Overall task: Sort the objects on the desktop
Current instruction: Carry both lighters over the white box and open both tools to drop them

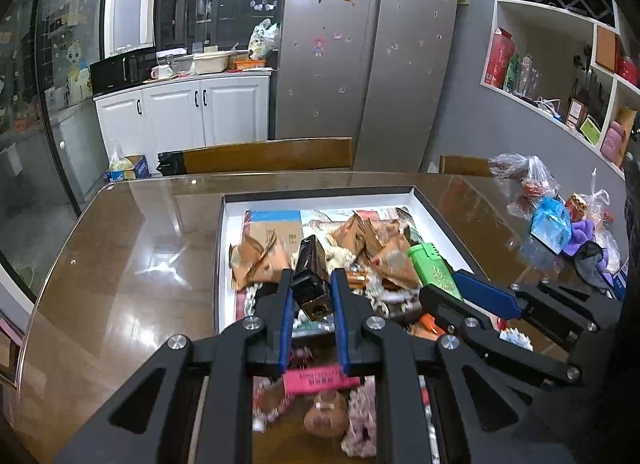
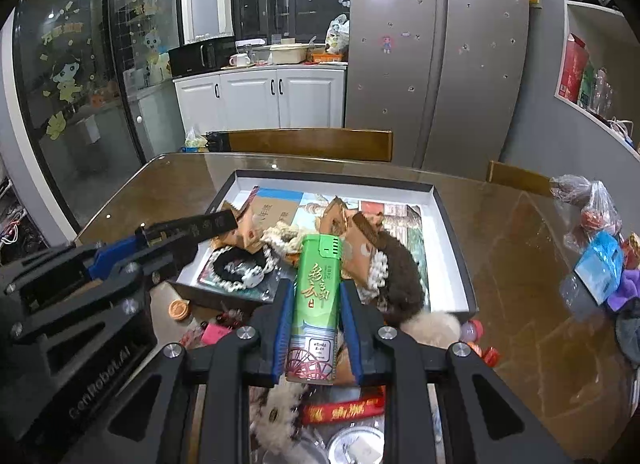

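Clamped in the right claw (image 2: 316, 328), a green lighter (image 2: 318, 296) hangs above the clutter on the desk (image 2: 520, 248), likely bound for the white-lined tray (image 2: 444, 223) just ahead. Beside it, the left claw (image 1: 312, 296) pinches a black lighter (image 1: 310, 276) over the same tray, apparently for sorting.

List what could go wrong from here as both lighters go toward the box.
1. The left gripper pinches the black lighter only near one end, so it may pivot or slip out.
2. The right gripper, shut on the green lighter, hangs close beside the left one; the two could knock together over the box.
3. The box is already heaped with paper packets and a fuzzy brown item; a dropped lighter may roll off the pile.
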The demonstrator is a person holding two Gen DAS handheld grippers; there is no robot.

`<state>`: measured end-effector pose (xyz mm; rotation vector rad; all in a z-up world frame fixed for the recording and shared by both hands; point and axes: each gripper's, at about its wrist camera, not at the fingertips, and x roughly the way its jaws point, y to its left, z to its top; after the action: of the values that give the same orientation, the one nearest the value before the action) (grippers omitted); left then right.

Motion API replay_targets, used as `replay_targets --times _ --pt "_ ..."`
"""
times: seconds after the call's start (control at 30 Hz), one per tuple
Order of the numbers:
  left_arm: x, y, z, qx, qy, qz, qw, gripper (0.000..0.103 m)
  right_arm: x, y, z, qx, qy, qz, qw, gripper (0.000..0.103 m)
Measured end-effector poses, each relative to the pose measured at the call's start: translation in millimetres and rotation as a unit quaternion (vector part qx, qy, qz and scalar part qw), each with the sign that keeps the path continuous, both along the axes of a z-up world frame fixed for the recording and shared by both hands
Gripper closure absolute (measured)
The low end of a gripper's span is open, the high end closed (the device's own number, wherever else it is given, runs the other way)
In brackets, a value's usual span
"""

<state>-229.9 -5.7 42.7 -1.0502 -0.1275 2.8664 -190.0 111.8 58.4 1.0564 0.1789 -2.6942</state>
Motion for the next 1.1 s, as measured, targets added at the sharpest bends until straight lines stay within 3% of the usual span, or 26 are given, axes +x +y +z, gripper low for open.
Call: replay_targets --times 0.6,1.03,1.1 --pt "-91 -4 -35 -0.007 -0.040 -0.012 0.9991 0.085 -94 2 -14 0.015 -0.019 -0.003 1.000 0.079" --pt "-102 -1 -47 -0.004 -0.051 -0.014 0.9986 0.085 -110 -2 -25 0.017 -0.033 0.000 0.999 0.078" --pt "-101 -4 -44 -0.001 -0.046 -0.013 0.9988 0.071 -111 -1 -24 0.023 -0.030 -0.007 0.999 0.075"
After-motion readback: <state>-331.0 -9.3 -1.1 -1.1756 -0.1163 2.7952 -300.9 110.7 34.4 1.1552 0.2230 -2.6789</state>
